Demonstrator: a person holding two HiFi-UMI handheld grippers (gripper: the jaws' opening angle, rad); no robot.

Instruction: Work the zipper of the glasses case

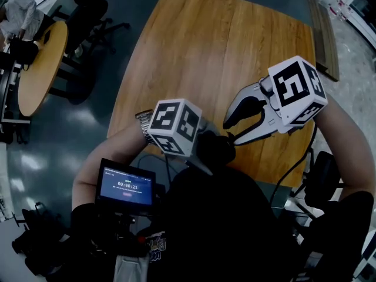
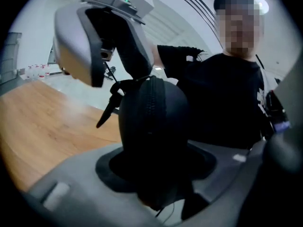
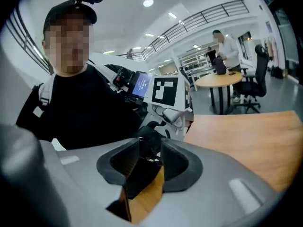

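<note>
The light-brown wooden table (image 1: 223,51) fills the head view from 11 to 2 o'clock, and nothing rests on the part that shows. Both tools meet off its near edge, close to the person's chest. The left gripper (image 1: 202,135) sits at 9 o'clock of the black domed hard-shell glasses case (image 2: 151,122) and clamps it end-on, its claw wide and filled by the shell. The right gripper (image 1: 230,131) comes in from 2 o'clock of the case with a narrow gap between its pads. The case's dark end is just at the tips, and I cannot see the pads pressing on anything. A thin black pull strap (image 2: 107,111) hangs from the case's top toward 8 o'clock, beside the right claw. The main risk, as I judge it, is that the loose right claw closes on the shell or on air and misses the strap. A tug off the line of the zipper teeth (image 2: 152,98) could also jam the slider, or twist the rounded shell out of the left grip and drop it past the table edge. The teeth look closed along the ridge that shows, so the case's contents cannot be seen.
</note>
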